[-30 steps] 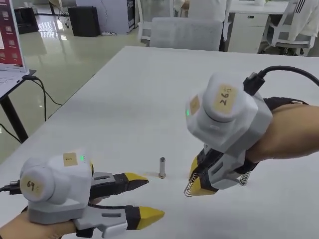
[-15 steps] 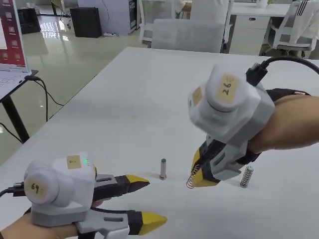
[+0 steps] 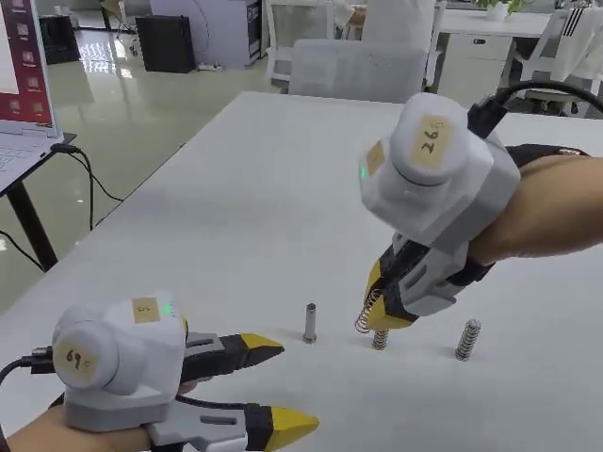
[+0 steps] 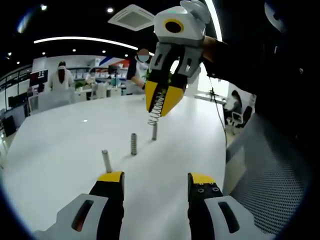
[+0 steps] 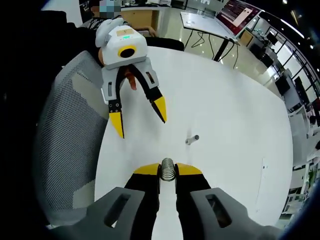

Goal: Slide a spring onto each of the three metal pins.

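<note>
While the right gripper [image 3: 382,323] clamps a spring [image 3: 366,312], half-hiding a pin [image 3: 380,341], left gripper [image 3: 288,387] gapes.

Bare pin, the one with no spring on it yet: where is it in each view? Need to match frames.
Head view: bare pin stands upright at lower centre, left of the right gripper.
Left gripper view: lower left, nearest of the row, just above the left gripper.
Right gripper view: near centre, appearing sideways because the view is rolled.
Shared landmark: the spring clamped in the right gripper, visible in all three views.
</note>
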The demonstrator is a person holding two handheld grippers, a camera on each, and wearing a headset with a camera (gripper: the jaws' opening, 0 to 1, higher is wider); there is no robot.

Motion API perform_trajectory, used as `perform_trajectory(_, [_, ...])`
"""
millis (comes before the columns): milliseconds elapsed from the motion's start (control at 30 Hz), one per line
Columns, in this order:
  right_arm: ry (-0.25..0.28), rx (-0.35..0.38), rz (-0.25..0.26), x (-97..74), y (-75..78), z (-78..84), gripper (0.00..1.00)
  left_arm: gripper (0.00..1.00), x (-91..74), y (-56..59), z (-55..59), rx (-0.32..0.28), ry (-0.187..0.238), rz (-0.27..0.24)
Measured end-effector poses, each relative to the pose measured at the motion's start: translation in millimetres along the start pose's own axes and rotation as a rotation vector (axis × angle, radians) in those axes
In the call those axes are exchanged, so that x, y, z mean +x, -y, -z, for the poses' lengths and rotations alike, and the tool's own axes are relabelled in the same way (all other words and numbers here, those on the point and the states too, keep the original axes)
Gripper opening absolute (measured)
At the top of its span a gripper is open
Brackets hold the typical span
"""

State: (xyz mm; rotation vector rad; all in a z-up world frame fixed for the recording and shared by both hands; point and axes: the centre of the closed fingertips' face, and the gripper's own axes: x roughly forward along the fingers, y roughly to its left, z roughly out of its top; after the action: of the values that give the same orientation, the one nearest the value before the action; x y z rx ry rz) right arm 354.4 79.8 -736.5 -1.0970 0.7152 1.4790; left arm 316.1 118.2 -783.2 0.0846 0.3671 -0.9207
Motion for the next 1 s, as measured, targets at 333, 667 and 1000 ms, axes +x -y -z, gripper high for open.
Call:
perform_trajectory(333, [0.006,-0.009,0.014,0.0,11.9,-14.0,0.08,0.46,1.0,0.9,2.6,0.005,-0.008,0.004])
perform_trajectory(667, [-0.014,-0.038,0.020,12.3,24.8,-20.7,0.08,0.47,-0.5,-2.3,2.1,0.000,0.000,-0.014])
perform_trajectory(1000, [-0.028,-0.052,0.024,22.4,31.3,-23.8,0.08,0.49,-1.9,-4.1,3.3,-0.002,0.002,-0.032])
